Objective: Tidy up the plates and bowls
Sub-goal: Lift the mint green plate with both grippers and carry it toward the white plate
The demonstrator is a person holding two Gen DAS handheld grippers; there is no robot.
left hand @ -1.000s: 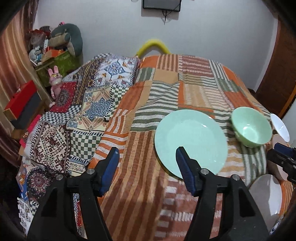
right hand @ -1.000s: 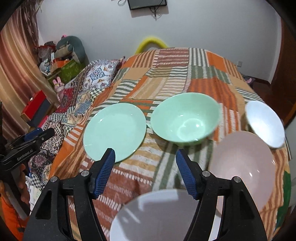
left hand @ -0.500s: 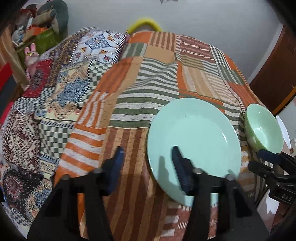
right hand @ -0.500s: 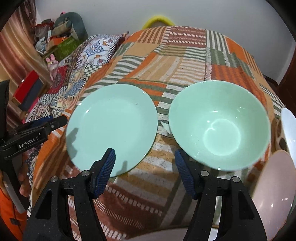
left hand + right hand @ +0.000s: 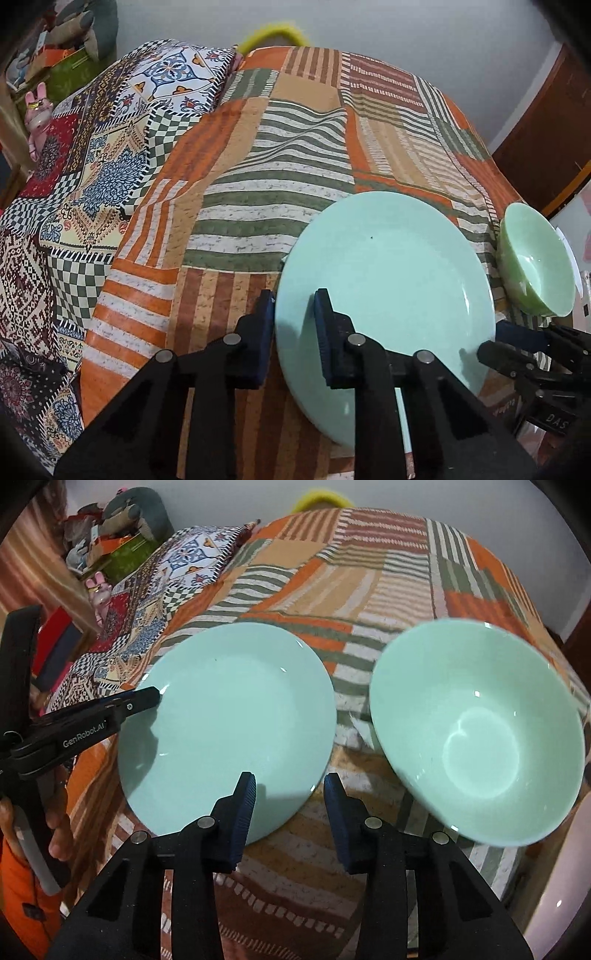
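Straddling the near-left rim of the mint plate (image 5: 384, 258), left gripper (image 5: 295, 325) part open, one blue pad outside the rim on the striped bedspread (image 5: 236, 206), the other over the plate's face; no squeeze on the rim visible, so not holding anything. Right gripper (image 5: 290, 794) likewise part open and empty, poised above the bare cloth at the near edge of the bed, between the plate (image 5: 229, 720) and the mint bowl (image 5: 476, 731); left pad overlapping the plate's near rim, right pad short of the bowl.

Plate flat on the bedspread toward the near edge, bowl just beside it on the right, tipped a little toward the camera on the soft cover. Sliver of a pale dish (image 5: 565, 915) at the near right corner, mostly out of frame.

Likely trouble from here:
- Closing on a thin, glossy rim with a shallow bite: plate pivoting out of the pads and dropping back.
- Outer pad digging into the cloth instead of sliding under the rim, dragging the bedspread and nudging the bowl.
- Bowl resting unevenly on a yielding bed: any tug on the cover probably rocking it toward the near edge.
- Both grippers crowding one plate: collision between them if closing in together.
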